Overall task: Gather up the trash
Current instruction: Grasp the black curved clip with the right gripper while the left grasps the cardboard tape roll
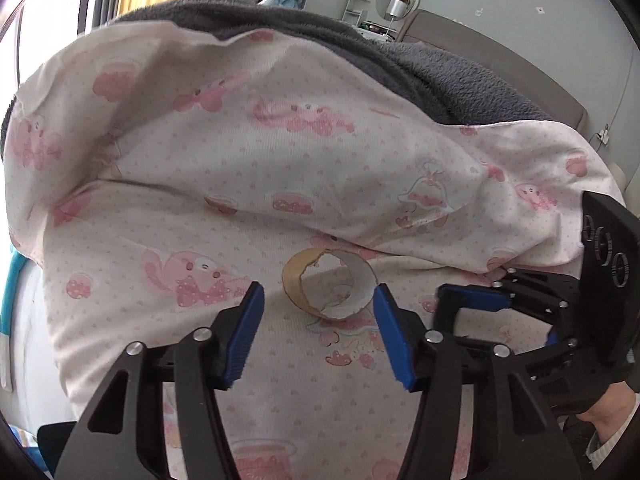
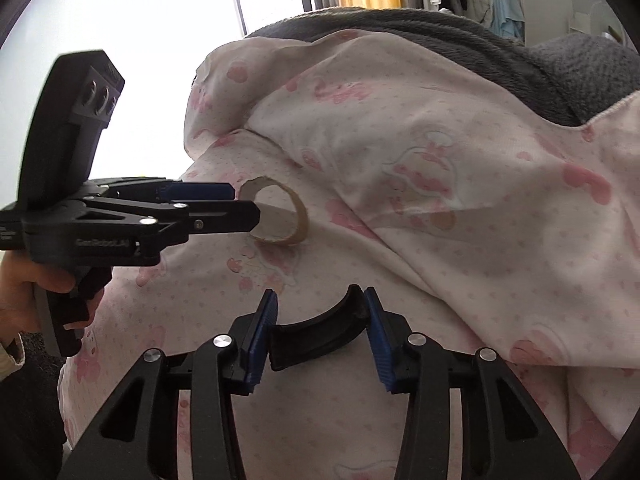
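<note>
Left gripper (image 1: 318,312) is straddling the torn cardboard ring (image 1: 330,285), jaws half-open, ungripped; right gripper (image 2: 320,332) is clamping a black curved piece (image 2: 316,330), freeing the left.

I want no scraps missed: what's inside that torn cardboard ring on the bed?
Through the cardboard ring only the pink printed sheet shows; no scrap is visible inside. Its near wall covers a little.

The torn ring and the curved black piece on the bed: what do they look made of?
The torn ring looks like thin cardboard: matte tan outside, pale inside, with a ragged ripped edge, probably a tape core. The curved black piece looks like hard plastic or rubber, matte and thick-walled with a broken-looking end; I can't tell which.
</note>
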Tool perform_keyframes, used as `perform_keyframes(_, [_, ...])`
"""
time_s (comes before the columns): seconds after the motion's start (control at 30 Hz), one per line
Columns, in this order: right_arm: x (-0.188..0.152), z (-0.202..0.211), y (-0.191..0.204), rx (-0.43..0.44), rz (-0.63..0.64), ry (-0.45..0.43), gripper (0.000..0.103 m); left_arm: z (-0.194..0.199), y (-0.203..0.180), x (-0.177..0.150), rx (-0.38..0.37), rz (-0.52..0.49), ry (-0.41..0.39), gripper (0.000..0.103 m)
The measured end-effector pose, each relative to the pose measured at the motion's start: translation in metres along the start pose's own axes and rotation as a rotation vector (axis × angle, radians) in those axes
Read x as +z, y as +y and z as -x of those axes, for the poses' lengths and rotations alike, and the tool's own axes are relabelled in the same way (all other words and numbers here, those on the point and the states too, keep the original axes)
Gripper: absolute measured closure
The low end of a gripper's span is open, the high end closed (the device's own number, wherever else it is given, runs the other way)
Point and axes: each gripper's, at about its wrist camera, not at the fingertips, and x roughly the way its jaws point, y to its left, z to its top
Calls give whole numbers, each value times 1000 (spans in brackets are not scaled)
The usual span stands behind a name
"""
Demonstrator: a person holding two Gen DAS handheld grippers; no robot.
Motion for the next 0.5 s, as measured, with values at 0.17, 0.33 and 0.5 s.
perform_keyframes(0.17, [-1,9,-7,6,-13,-19,58,-8,3,0,25,57,-10,58])
perform_keyframes(0.33, [1,18,-7,9,-9,-35,58,-13,0,0,46,59,-10,64])
perform_keyframes(0.5, [-2,22,-6,6,-8,-27,58,-14,-1,-1,57,63,-8,74])
